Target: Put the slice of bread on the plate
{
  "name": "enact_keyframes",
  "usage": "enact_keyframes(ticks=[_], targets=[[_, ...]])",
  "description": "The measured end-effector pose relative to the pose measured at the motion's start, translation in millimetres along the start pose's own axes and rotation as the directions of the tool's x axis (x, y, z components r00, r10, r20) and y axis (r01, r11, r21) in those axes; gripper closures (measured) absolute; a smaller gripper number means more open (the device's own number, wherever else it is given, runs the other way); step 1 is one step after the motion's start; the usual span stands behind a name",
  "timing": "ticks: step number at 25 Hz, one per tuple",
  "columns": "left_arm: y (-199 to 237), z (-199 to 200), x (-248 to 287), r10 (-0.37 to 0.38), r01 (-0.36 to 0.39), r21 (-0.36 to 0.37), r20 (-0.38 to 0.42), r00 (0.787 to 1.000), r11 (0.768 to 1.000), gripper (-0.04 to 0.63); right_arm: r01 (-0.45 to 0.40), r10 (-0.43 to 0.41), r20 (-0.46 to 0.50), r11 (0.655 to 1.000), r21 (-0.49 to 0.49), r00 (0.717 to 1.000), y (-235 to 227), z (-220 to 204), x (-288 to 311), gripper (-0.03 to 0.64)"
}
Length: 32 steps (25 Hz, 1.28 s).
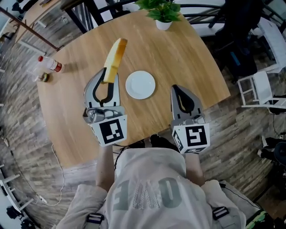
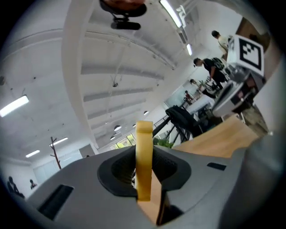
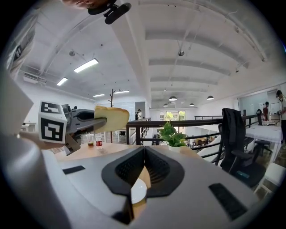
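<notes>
A yellow-crusted slice of bread (image 1: 115, 57) stands on edge in the air above the round wooden table (image 1: 187, 58), just left of the small white plate (image 1: 140, 84). My left gripper (image 1: 107, 77) is shut on its lower end. In the left gripper view the bread (image 2: 144, 152) rises edge-on between the pads of the left gripper (image 2: 144, 181). My right gripper (image 1: 174, 88) hovers to the right of the plate, jaws shut and holding nothing. The right gripper view shows its jaws (image 3: 143, 151) meeting at the tip, the plate (image 3: 138, 191) below them, and the bread (image 3: 111, 118) held up at the left.
A potted plant (image 1: 163, 13) stands at the table's far edge. A bottle with a red label (image 1: 49, 64) and a small cup (image 1: 43, 77) sit at the far left. Chairs (image 1: 257, 87) stand off the table's right side.
</notes>
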<state>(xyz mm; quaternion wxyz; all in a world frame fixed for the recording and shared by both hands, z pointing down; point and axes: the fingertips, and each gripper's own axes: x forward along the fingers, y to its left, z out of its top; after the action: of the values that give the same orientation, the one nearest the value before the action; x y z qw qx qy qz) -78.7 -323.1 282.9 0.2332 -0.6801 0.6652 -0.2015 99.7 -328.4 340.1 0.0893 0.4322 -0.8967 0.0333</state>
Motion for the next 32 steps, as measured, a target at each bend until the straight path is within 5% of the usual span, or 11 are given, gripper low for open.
enact_keyframes(ticks=[4, 8, 17, 23, 32], targets=[[-29, -34, 14, -0.082, 0.099, 0.198, -0.092, 0.992, 0.975, 0.503, 0.028, -0.027, -0.039, 1.0, 0.007, 0.999, -2, -13, 0, 0.598], [-66, -58, 27, -0.158, 0.198, 0.295, -0.156, 0.975, 0.935, 0.503, 0.055, -0.055, -0.085, 0.998, -0.008, 0.995, -9, -29, -6, 0.598], [-137, -100, 42, -0.289, 0.365, 0.349, -0.25, 0.924, 0.863, 0.503, 0.104, -0.103, -0.142, 0.995, -0.001, 0.984, -25, -45, -15, 0.598], [-172, -134, 44, -0.34, 0.461, 0.409, -0.335, 0.879, 0.788, 0.503, 0.106, -0.104, -0.169, 0.994, 0.006, 0.98, -21, -56, -16, 0.598], [-189, -155, 54, -0.34, 0.487, 0.462, -0.367, 0.866, 0.741, 0.503, 0.099, -0.095, -0.184, 0.995, 0.018, 0.978, -12, -58, -10, 0.598]])
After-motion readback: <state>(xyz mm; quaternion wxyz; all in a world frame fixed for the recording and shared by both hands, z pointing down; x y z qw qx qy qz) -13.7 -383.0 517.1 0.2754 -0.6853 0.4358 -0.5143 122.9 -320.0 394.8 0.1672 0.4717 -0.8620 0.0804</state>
